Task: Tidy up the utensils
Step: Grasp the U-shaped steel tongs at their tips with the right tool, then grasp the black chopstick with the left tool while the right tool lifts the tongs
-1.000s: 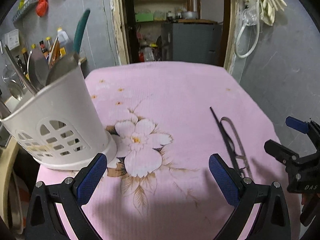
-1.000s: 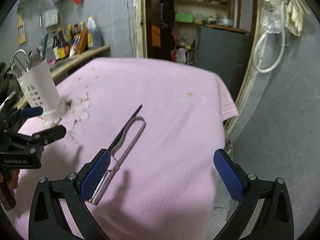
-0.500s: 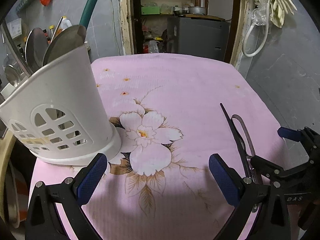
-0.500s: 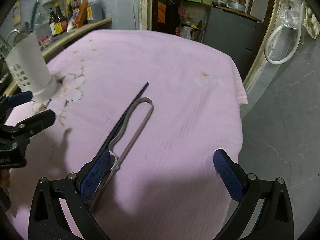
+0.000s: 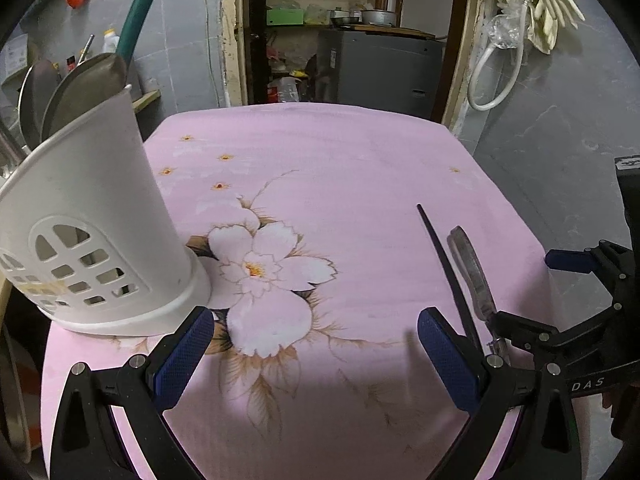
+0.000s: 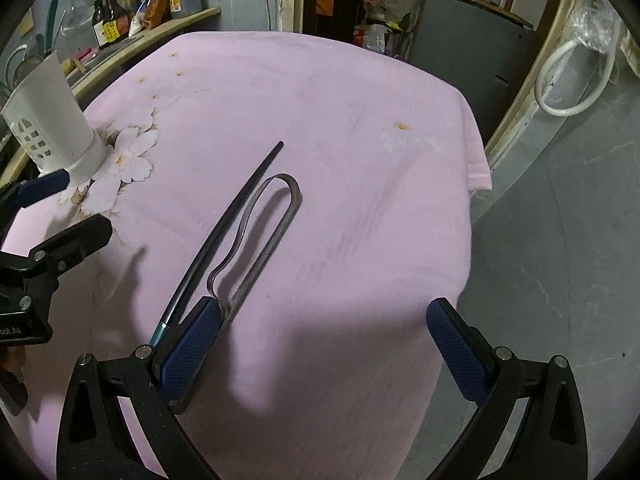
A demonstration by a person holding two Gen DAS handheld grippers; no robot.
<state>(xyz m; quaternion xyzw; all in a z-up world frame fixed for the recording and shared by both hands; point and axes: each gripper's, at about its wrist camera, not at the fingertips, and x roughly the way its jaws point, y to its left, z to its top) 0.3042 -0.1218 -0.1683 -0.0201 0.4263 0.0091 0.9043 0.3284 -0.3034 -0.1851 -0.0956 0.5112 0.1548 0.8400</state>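
A white slotted utensil holder (image 5: 92, 240) (image 6: 52, 120) stands at the left of the pink floral tablecloth (image 5: 340, 168), holding metal spoons (image 5: 84, 84) and a green-handled tool (image 5: 140, 12). A black chopstick (image 6: 232, 220) (image 5: 444, 264) and a looped metal utensil (image 6: 272, 224) (image 5: 470, 272) lie side by side on the cloth's right part. My right gripper (image 6: 324, 344) (image 5: 532, 292) is open just above the cloth; its left finger (image 6: 192, 344) covers the near ends of both. My left gripper (image 5: 314, 356) (image 6: 60, 212) is open and holds nothing, right of the holder's base.
The cloth drops off at the table's right edge (image 6: 476, 160), with grey floor beyond. A shelf with bottles (image 6: 120, 12) runs behind the holder. A grey cabinet (image 5: 380, 68) stands in the doorway behind, and a white hose (image 5: 496, 76) hangs on the right wall.
Both grippers have moved forward and lower over the table. The right one has closed in on the chopstick and looped utensil, its left finger now over their near ends.
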